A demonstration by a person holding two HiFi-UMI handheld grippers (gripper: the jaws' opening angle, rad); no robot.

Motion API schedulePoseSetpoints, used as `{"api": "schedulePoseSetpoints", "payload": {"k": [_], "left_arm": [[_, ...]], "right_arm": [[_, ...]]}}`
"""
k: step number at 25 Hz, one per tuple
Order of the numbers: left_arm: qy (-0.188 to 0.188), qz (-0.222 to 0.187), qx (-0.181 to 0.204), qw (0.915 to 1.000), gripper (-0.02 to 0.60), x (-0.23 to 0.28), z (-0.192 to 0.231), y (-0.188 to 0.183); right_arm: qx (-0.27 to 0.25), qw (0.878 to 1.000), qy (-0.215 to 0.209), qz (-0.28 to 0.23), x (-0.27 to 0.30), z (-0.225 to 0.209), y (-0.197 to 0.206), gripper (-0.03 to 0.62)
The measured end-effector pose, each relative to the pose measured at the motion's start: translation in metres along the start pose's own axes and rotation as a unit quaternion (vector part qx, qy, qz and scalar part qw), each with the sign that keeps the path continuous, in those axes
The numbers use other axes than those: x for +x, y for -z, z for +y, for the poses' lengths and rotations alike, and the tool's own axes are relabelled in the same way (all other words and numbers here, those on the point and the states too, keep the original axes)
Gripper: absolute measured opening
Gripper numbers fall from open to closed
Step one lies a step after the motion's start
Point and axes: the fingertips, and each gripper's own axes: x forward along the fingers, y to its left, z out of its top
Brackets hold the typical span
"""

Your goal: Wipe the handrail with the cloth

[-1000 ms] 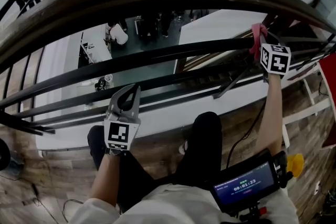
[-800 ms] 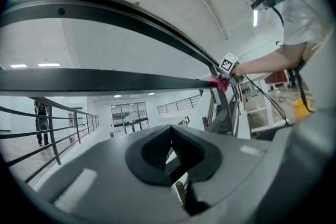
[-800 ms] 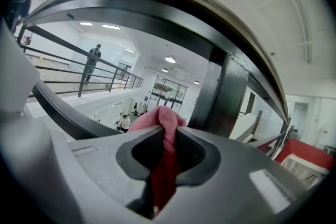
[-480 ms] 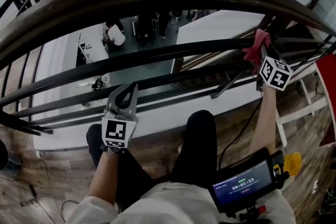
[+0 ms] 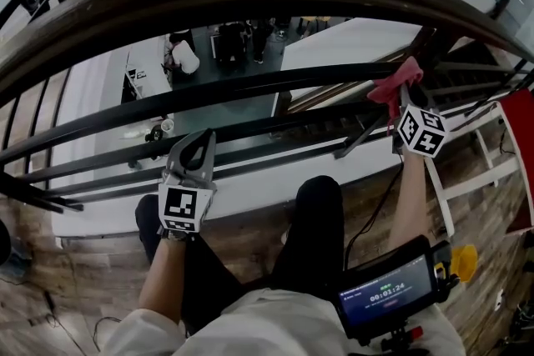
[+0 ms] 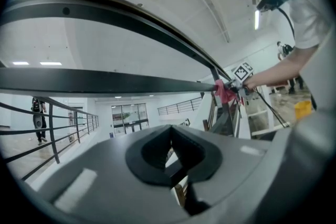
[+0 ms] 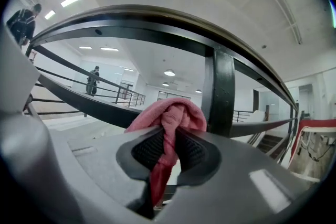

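"What's shifted?"

"My right tongs [image 5: 398,100], clamped on the crumpled pink cloth [image 5: 397,84], have slid along the dark metal rail [image 5: 250,87] toward my left tongs [image 5: 200,142], and dropped slightly nearer me."

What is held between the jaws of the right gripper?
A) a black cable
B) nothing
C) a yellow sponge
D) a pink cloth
D. The right gripper has its jaws shut on a pink cloth, and the bunched end of the cloth sticks out beyond them.
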Motion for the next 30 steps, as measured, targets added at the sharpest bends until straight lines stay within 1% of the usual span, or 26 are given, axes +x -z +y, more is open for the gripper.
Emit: {"api": "schedulePoseSetpoints", "payload": {"k": [2,7,12,23,30], "left_arm": [[0.0,-0.001,-0.001,1.0,0.006,0.001,0.0,0.0],[0.001,-0.004,-0.003,1.0,0.006,0.001,-0.001,-0.002],[-0.002,-0.007,-0.004,1.0,0.006,-0.001,0.002,-0.004],[-0.01,-0.01,-0.004,0.9999,0.006,-0.004,0.006,-0.003],[-0.017,-0.013,-0.005,0.9998,0.006,-0.011,0.012,-0.003]], "right_arm": [[-0.012,1.0,-0.011,-0.007,-0.002,0.014,-0.004,0.058],[-0.013,0.999,-0.026,-0.015,-0.007,0.039,-0.013,0.058],[-0.033,0.998,-0.042,-0.024,-0.012,0.069,-0.018,0.058],[-0.042,0.993,-0.094,-0.052,-0.023,0.129,-0.028,0.058],[-0.052,0.99,-0.116,-0.063,-0.032,0.165,-0.037,0.058]]}}
